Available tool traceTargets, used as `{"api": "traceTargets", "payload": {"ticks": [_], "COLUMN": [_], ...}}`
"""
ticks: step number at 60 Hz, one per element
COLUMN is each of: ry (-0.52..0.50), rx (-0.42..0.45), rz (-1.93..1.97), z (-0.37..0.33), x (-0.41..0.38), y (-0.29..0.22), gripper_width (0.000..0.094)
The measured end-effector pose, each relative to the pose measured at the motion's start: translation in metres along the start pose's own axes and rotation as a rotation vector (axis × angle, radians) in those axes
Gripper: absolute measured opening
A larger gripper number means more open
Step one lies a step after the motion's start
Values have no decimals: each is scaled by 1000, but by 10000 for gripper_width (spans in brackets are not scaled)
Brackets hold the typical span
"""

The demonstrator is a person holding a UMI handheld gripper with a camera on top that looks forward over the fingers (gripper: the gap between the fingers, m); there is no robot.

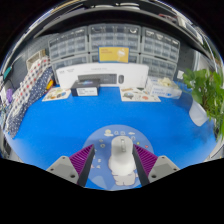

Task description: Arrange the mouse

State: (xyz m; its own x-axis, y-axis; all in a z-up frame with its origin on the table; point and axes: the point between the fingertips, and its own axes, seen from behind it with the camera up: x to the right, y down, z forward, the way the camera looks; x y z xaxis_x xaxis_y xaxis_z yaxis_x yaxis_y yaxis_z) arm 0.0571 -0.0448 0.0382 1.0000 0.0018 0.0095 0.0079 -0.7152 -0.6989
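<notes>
A white mouse [121,158] lies on a round pale-blue mat [104,143] on the blue table [110,115]. My gripper [114,165] is low over the mat with one finger on each side of the mouse. The purple pads [85,160] flank it. A gap shows between the left pad and the mouse, while the right pad stands close to its side. The mouse rests on the mat between the open fingers. Its near end is hidden below the fingers.
A white box [98,76] with a dark device stands at the back of the table. Small trays with objects [140,94] lie to its right and left [55,94]. Drawer cabinets [112,45] line the back wall. A green plant [207,90] is at the right.
</notes>
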Motion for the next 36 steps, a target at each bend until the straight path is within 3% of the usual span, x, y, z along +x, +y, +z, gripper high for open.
{"api": "traceTargets", "payload": {"ticks": [19,36], "ry": [-19,-27], "rx": [161,228], "rz": [14,-13], "z": [-117,-191], "x": [-76,-125], "y": [-46,-42], "gripper_width": [763,763]}}
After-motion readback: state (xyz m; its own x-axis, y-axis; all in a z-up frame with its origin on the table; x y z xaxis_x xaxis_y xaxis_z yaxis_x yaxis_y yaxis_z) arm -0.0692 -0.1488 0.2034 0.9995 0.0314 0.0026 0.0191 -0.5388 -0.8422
